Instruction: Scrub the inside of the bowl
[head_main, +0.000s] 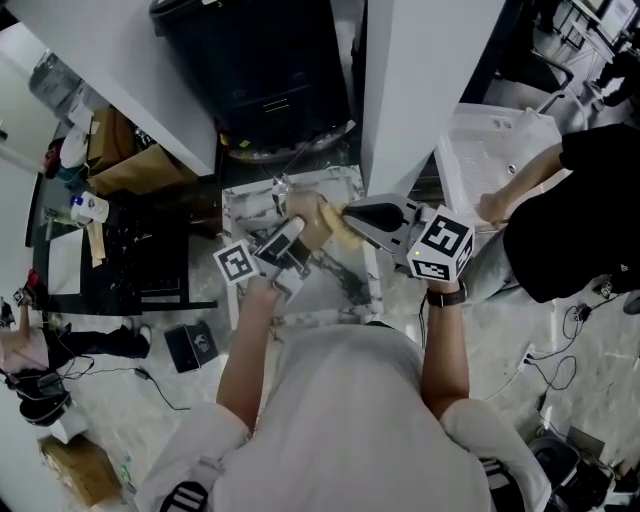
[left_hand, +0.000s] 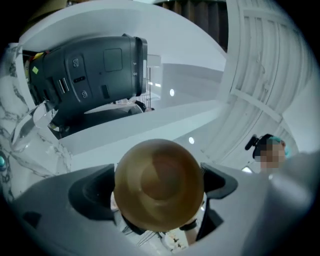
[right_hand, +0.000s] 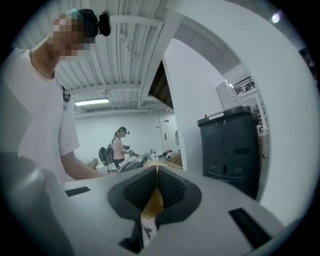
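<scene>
White T-shirt (head_main: 340, 400): the person's own, nearest the head camera; both bare forearms reach forward from it over a small marble-patterned table (head_main: 245, 205).
Left gripper (left_hand: 159, 175): clamped on a tan, wooden-looking round bowl (left_hand: 159, 187), whose underside faces this gripper's camera. The bowl hides where the pads bite.
Bowl position: held up over the table and tipped so its mouth turns toward the right gripper.
Right gripper (right_hand: 157, 182): jaws almost together, pinching a thin yellow-brown scrub pad (right_hand: 151, 204). In the head view the pad meets the bowl's right side, at the rim or just inside; which one is unclear.
Step in hand: scrubbing looks to be under way or about to begin, judging by the pad at the bowl.
Doing it well: I would hold the left grip firm and steady, since pressure from the pad would lever the bowl about its clamped edge. Sweep the pad in circles round the inner wall and down to the bottom. Turn the bowl rather than overreach, and let only the pad rub, not the hard jaw tips.
Risk: so thin a pad may slide out of the pinch if dragged hard.
Count, task things: one bowl, one scrub pad, two grippers, a left marker cube (head_main: 237, 262) and a right marker cube (head_main: 441, 245).
Count, surroundings: one table, one black bin (head_main: 260, 70) beyond it, one bystander in a dark top (head_main: 580, 200) at the right.
</scene>
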